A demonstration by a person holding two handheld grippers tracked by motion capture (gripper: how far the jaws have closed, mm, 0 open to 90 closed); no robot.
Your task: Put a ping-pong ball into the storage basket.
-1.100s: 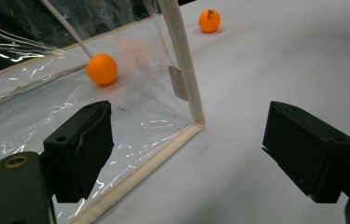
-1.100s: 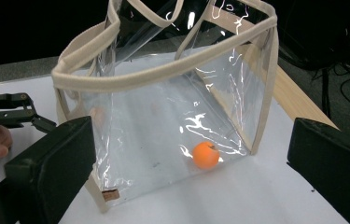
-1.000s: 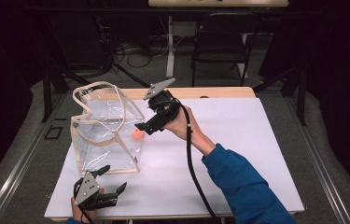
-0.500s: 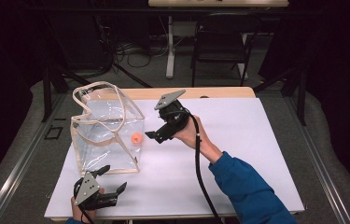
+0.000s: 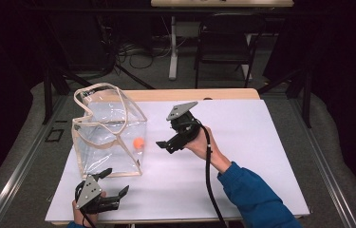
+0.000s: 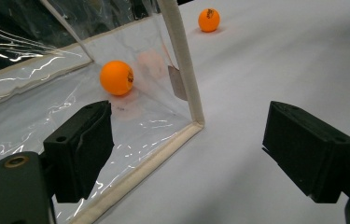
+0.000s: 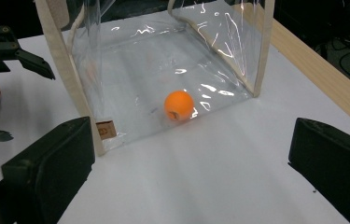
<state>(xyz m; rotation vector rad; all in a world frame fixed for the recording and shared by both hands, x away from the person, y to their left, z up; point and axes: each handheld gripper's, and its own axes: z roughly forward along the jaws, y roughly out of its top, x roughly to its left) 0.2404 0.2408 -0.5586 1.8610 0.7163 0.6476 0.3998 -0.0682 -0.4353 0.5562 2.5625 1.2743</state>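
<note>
At the left of the high view, the left gripper (image 5: 103,190) rests near the front edge of the white tabletop (image 5: 261,156), held by a hand at the bottom of the picture. Its fingers (image 5: 118,194) are spread wide and hold nothing; they point toward the near bottom corner of the bag. In the left gripper view that corner sits between the two black fingers, nearer the left one, and not touching either.

Next comes the clear plastic bag (image 5: 107,137), trimmed in cream tape. It stands upright on its base on the left part of the tabletop, its mouth facing up and its two cream handles (image 5: 88,95) looping above the rim. Its long axis runs from the front edge of the tabletop toward the back, with one narrow end facing the left gripper.

An orange ball (image 5: 138,143) lies on the bag's floor, close to the wall that faces the right gripper. The left gripper view shows a second orange ball (image 6: 208,19) on the bare tabletop beyond the bag.

Right of the bag, the right gripper (image 5: 166,144) is held above the tabletop, near the bag's right wall but apart from it. Its fingers are wide open and empty, aimed at the ball through the clear wall.
</note>
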